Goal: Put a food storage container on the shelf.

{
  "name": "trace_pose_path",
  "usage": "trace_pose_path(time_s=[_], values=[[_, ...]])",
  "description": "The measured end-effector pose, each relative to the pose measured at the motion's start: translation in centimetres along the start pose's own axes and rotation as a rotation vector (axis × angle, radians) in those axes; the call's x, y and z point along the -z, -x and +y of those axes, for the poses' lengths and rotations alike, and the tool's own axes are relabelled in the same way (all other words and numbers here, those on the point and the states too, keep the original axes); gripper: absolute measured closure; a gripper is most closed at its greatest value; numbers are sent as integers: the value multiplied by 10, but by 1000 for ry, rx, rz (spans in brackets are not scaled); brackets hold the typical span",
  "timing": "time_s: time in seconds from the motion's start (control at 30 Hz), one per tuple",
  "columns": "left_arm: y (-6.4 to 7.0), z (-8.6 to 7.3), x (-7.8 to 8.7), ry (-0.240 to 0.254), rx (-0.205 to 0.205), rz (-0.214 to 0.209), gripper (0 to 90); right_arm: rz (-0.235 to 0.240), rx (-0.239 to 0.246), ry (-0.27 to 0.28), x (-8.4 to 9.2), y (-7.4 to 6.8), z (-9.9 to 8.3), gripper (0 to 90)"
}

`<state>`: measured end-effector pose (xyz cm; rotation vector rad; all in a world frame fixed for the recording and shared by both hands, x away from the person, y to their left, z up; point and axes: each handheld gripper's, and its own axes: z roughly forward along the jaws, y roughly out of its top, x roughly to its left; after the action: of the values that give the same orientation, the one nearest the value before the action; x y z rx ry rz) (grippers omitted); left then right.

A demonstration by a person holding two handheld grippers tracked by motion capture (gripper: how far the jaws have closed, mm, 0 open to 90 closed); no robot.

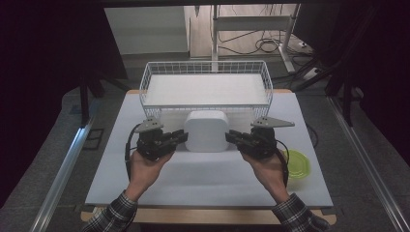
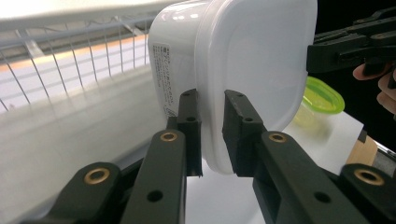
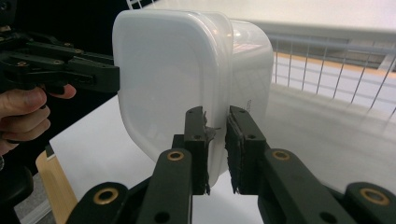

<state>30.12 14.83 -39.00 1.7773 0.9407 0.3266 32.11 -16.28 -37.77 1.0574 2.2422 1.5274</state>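
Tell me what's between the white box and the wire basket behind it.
Nothing visible. The white box is gripped at its rim by the left gripper and right gripper, just in front of the wire basket. Only the basket's near wall lies ahead; its floor is bare. The green-lidded tub sits off to the right.

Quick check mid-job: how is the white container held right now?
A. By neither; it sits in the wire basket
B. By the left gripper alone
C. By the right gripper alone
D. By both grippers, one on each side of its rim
D: the left gripper and right gripper each clamp the rim of the white container on opposite sides, in front of the wire basket.
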Motion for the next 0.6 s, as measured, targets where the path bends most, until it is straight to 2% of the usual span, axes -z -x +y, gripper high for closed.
trace_pose_path(time_s=[0.3, 0.6], values=[[-1, 26, 9, 25, -18, 16, 780, -8, 33, 26, 3, -2, 29, 786], [-8, 48, 13, 42, -12, 22, 781, -4, 26, 40, 0, 1, 52, 784]])
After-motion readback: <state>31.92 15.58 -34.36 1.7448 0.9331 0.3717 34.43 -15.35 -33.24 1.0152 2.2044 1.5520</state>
